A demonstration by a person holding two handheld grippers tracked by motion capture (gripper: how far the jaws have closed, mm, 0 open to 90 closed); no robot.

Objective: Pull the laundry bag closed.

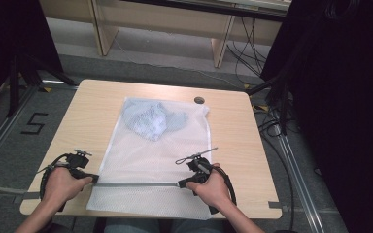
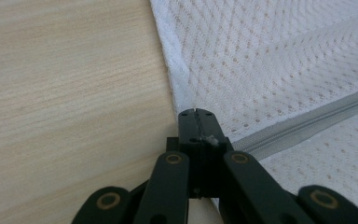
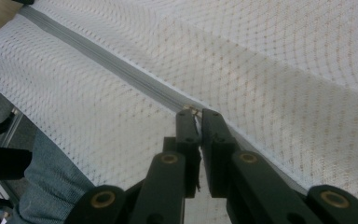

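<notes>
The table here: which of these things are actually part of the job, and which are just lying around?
In use: mesh laundry bag, its zipper, blue garment inside, left gripper, right gripper.
Lying about: small dark disc, floor cables.

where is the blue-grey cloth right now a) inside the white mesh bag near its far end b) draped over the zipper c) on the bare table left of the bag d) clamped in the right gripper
a: the high view shows the crumpled blue-grey cloth under the mesh of the white mesh bag, near its far end, well away from the zipper where the left gripper and right gripper sit.
</notes>
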